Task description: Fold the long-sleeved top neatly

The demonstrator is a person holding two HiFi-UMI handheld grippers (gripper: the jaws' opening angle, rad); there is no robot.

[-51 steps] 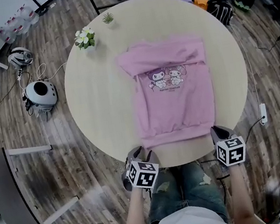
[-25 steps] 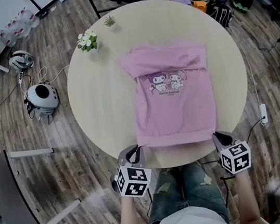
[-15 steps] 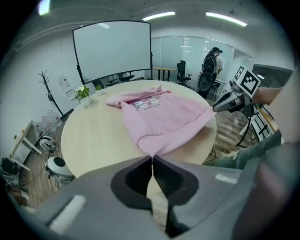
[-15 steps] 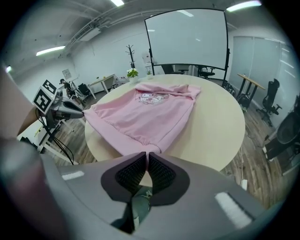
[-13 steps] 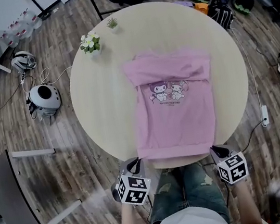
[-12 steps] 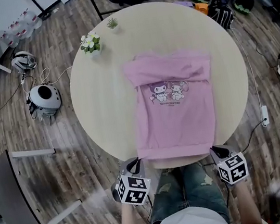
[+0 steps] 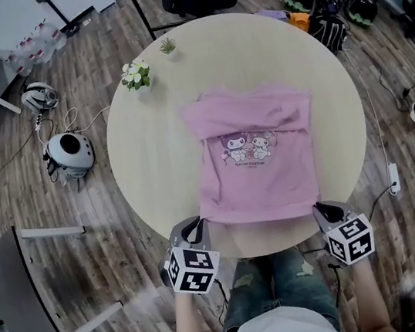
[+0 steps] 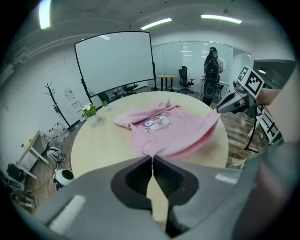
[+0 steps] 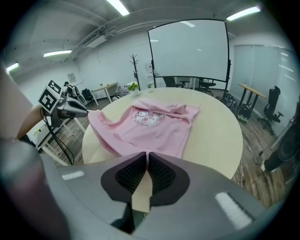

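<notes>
A pink long-sleeved top (image 7: pixel 257 157) with a cartoon print lies on the round pale table (image 7: pixel 151 154), sleeves folded in. My left gripper (image 7: pixel 198 229) is shut on the hem's left corner, and my right gripper (image 7: pixel 320 212) is shut on its right corner. The hem hangs lifted between them, just inside the table's near edge. In the left gripper view the pink top (image 8: pixel 164 126) runs from the closed jaws across to the right gripper (image 8: pixel 233 101). In the right gripper view the pink top (image 9: pixel 145 124) stretches over to the left gripper (image 9: pixel 70 108).
A small pot of white flowers (image 7: pixel 134 75) and a tiny green plant (image 7: pixel 167 46) stand at the table's far left. A white round device (image 7: pixel 68 150) and cables lie on the wooden floor at left. Bags (image 7: pixel 324 14) sit at the back right. A person (image 8: pixel 212 70) stands far off.
Both grippers have raised the hem off the table's near edge and carried it a little toward the far side; the top's lower part now hangs lifted.
</notes>
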